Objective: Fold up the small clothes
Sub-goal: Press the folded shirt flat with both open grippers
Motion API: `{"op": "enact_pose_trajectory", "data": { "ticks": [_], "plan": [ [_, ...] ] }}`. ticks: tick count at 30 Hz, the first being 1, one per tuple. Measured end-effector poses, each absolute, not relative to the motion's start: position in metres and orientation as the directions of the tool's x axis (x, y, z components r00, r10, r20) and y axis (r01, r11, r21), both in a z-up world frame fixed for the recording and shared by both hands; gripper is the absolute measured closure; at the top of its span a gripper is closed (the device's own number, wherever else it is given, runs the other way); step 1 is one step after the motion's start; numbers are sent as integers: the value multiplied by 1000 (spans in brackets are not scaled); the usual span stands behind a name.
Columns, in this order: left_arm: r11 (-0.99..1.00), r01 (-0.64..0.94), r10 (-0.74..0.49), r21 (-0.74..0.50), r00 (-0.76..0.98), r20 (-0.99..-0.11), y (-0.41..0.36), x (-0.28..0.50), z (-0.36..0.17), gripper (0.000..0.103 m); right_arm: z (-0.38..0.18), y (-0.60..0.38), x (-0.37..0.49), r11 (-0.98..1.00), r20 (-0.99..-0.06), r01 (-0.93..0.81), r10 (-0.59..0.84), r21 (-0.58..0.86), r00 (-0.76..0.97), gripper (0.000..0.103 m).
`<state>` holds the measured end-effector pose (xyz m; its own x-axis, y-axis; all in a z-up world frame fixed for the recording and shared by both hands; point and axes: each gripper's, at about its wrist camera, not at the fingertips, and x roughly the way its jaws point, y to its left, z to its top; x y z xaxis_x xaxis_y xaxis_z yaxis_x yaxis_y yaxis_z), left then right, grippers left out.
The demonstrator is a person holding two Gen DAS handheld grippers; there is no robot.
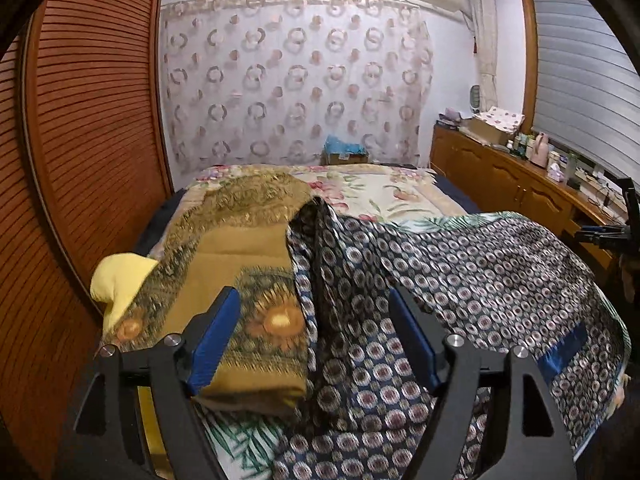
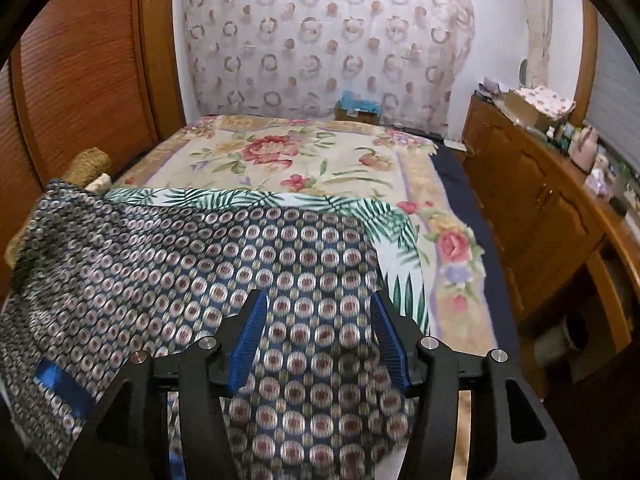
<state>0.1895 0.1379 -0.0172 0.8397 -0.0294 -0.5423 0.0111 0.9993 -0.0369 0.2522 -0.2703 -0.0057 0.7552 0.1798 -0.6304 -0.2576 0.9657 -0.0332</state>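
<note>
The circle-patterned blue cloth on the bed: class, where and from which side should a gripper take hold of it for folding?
Judging by its pose, grip the circle-patterned blue cloth at its near hem, by the blue label, coming from the bed's near edge. There it hangs loose over the side, giving the open right gripper an edge to pinch.

Both wrist views low, close over the bed [image 1: 400,196], facing the curtain [image 2: 320,40], sharing the patterned cloth [image 2: 200,260]
</note>
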Motion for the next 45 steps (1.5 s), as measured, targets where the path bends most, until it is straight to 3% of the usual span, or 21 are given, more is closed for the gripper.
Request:
{"op": "enact_pose_trajectory", "data": {
  "ticks": [8,14,18,24,34,39,45],
  "plan": [
    [993,101,-121,-69,764,-633,121,177,-45,26,-21,-318,220,976,-664,-213,195,55,722,47],
    [992,120,-121,-50,719,-685,106,173,-67,26,-33,-348,222,980,-701,-155,196,122,685,48],
    [993,111,-113,-51,683,-721,105,180,-79,26,-28,-350,229,965,-691,-167,260,201,675,62],
    [993,102,-112,-62,619,-777,106,188,-100,26,-15,-349,221,949,-654,-232,316,214,687,72],
    [993,109,-107,-50,617,-780,103,189,-101,23,-30,-370,217,980,-693,-138,198,143,693,72],
    [975,122,-221,-187,652,-725,118,183,-91,23,-39,-363,215,982,-710,-153,186,112,679,72],
    [975,105,-213,-193,677,-704,129,183,-80,40,-36,-356,213,979,-706,-177,199,106,679,72]
  ]
}}
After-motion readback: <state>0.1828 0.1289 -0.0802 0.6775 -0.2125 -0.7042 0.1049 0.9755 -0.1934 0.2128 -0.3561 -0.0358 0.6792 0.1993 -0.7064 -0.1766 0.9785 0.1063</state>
